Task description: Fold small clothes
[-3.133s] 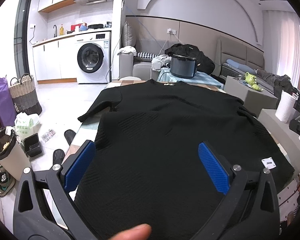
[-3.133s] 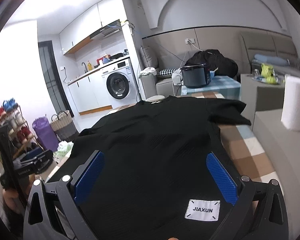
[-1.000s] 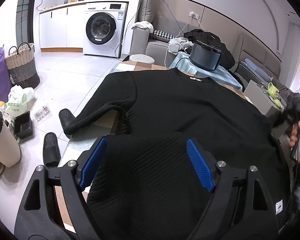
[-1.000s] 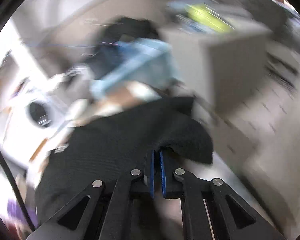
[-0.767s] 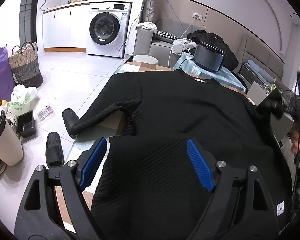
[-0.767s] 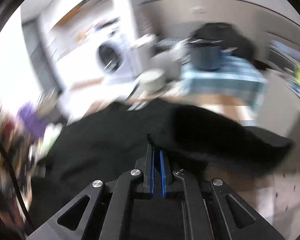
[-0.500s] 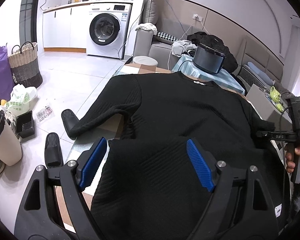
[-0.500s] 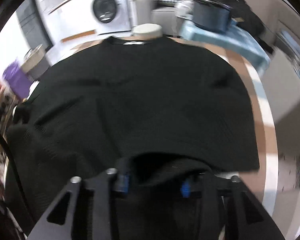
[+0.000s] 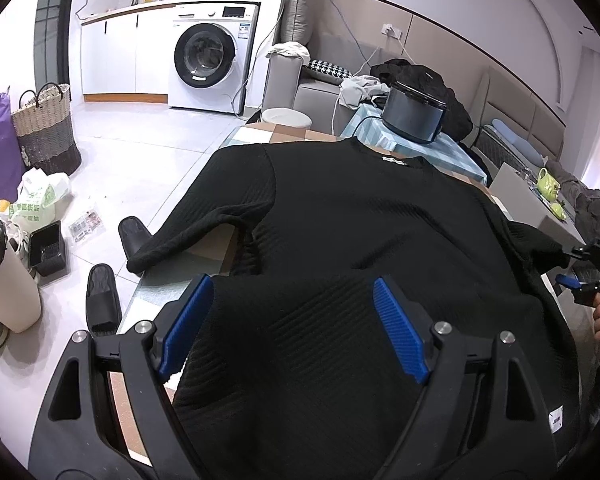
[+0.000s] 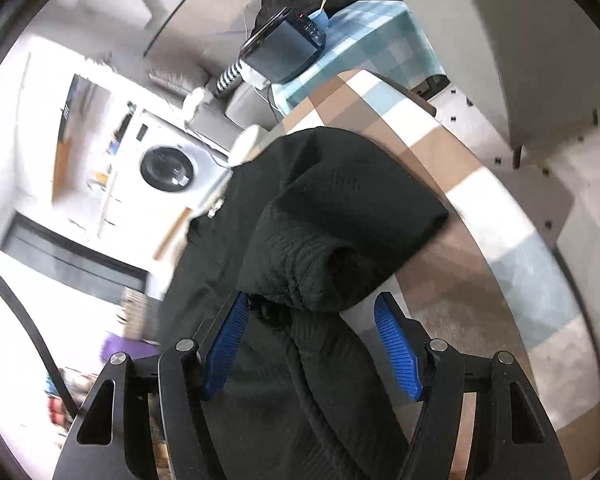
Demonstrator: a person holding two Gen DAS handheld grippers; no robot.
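A black knit sweater (image 9: 360,232) lies spread on the checked table (image 9: 260,136), its hem folded up over the body. Its left sleeve (image 9: 188,232) hangs over the table's left edge. My left gripper (image 9: 292,328) is open and empty above the folded hem. My right gripper (image 10: 312,340) is open, its blue pads either side of the bunched right sleeve (image 10: 340,232), which lies folded in on the sweater's right side. The right gripper also shows in the left wrist view (image 9: 588,276), at the far right edge.
A dark cooker (image 9: 414,118) stands on a blue cloth beyond the table. A washing machine (image 9: 208,64) stands at the back left. Slippers (image 9: 102,300), bags and a basket (image 9: 46,128) are on the floor at left. A grey side table (image 9: 536,208) stands at right.
My right gripper carried the right sleeve inward over the sweater, then opened and let it go. The left gripper has stayed open above the folded hem.
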